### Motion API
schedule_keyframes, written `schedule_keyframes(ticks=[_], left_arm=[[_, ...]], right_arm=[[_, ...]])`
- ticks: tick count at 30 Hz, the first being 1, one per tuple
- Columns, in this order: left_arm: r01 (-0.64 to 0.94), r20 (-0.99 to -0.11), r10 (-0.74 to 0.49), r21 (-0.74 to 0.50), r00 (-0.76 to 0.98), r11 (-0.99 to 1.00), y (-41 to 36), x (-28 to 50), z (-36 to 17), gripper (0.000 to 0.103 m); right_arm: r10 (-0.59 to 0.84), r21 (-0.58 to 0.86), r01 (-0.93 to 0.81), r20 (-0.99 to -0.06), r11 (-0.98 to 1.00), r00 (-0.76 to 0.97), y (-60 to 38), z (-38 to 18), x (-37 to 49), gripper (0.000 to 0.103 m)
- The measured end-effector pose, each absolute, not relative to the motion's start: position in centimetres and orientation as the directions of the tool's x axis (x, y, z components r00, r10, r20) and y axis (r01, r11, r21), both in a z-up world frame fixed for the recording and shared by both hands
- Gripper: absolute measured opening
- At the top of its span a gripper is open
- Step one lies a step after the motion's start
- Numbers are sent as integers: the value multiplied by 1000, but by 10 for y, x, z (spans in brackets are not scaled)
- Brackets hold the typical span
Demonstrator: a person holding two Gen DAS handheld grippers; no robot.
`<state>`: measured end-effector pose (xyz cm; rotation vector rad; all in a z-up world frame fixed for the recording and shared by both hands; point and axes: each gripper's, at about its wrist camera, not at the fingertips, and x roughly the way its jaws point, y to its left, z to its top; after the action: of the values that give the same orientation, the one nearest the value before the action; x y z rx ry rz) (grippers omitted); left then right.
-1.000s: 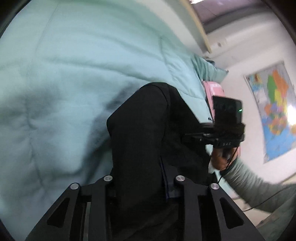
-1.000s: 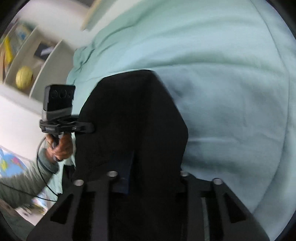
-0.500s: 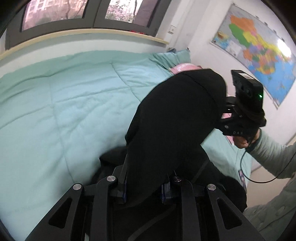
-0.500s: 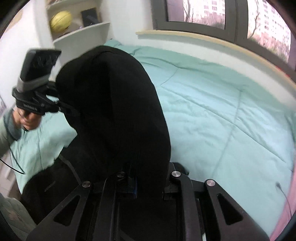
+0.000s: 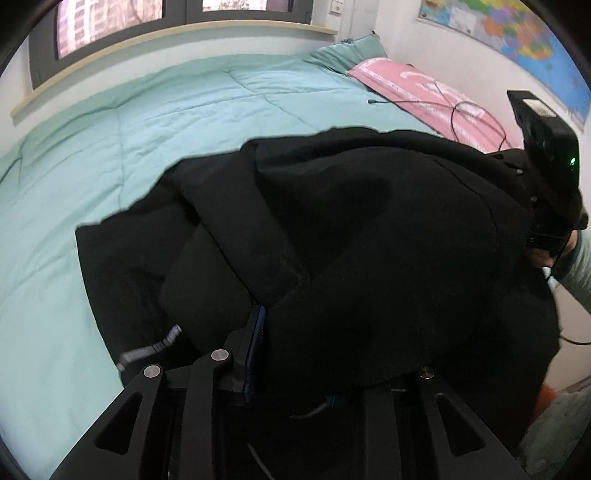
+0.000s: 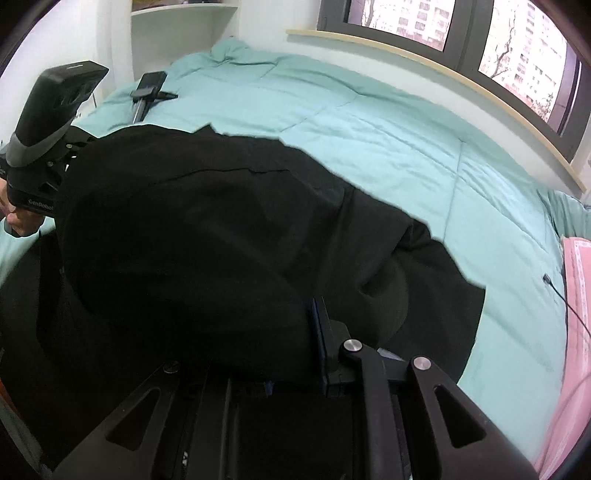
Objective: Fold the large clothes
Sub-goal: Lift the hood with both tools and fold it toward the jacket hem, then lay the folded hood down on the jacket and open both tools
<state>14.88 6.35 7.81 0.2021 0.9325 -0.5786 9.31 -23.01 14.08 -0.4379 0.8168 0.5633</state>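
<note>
Teal quilt (image 5: 110, 155) under black garment (image 5: 369, 229); both hand-held grippers (image 5: 295, 347) (image 6: 291, 339) clamped on its edge

Soft daylight enters through the windows (image 5: 107, 26) behind the bed, whose panes are washed out almost to white in the right wrist view. The teal quilt (image 5: 129, 122) below the windows is evenly lit, with only faint shading along its seams. The black garment (image 5: 369, 240) on the quilt reads as a nearly featureless dark mass; its folds barely show. Both pictures bend strongly: the window sill (image 6: 424, 66) curves like an arc, and black vignette fills the corners. The wall map (image 5: 517, 33), far right of the windows, is smeared, and the garment's outline looks slightly soft.
</note>
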Motion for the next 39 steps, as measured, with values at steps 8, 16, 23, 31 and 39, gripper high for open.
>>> schedule_keyframes(ticks=[8,16,23,31,39], left_arm=[[536,-738,-387,-41,553,843,75,94,83,41],[438,-621,-490,-249,612,864,117,45,141,47],[387,-577,-650,-523,495,759,91,123,147,56],[101,-741,-538,-548,403,830,95,156,30,51],[311,-650,-560,-466,514,828,85,87,105,52]], right_arm=[[261,-161,-564,-762,810,592,-239,113,52,61],[268,-110,-472,-702,875,660,-258,156,-5,62],[417,252,-339,-670,906,614,-236,203,76,73],[377,317,-227,-872,921,311,-217,75,151,65],[393,185,-408,-762,894,515,-203,156,70,64]])
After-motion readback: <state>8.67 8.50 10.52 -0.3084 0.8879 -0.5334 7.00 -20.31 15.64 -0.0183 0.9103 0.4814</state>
